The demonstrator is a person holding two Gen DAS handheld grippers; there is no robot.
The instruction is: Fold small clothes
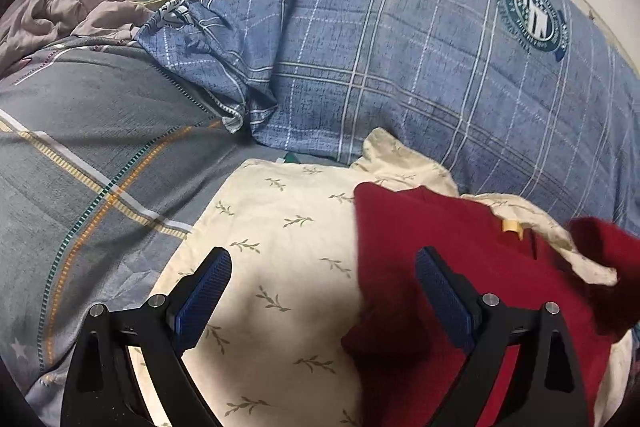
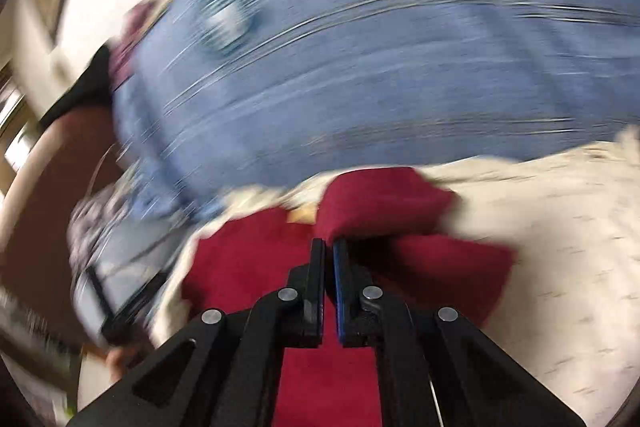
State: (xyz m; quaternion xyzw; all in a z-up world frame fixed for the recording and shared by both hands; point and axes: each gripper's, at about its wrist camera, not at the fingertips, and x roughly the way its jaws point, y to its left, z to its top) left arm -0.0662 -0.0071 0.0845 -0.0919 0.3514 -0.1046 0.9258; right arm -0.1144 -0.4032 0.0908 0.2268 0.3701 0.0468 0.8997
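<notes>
Right tongs [image 2: 329, 243] clamp red garment [image 2: 384, 199]'s fold; left tongs [image 1: 322, 267] gape beside it.

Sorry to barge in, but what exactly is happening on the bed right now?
A person is folding a dark red garment that lies on a cream leaf-print cloth. The right gripper is shut on a fold of the red garment, its view blurred. The left gripper is open over the cloth, holding nothing. A blue plaid quilt lies behind.

Round crest on blue plaid quilt [image 1: 400, 47]: lettering too small, unreadable.
</notes>
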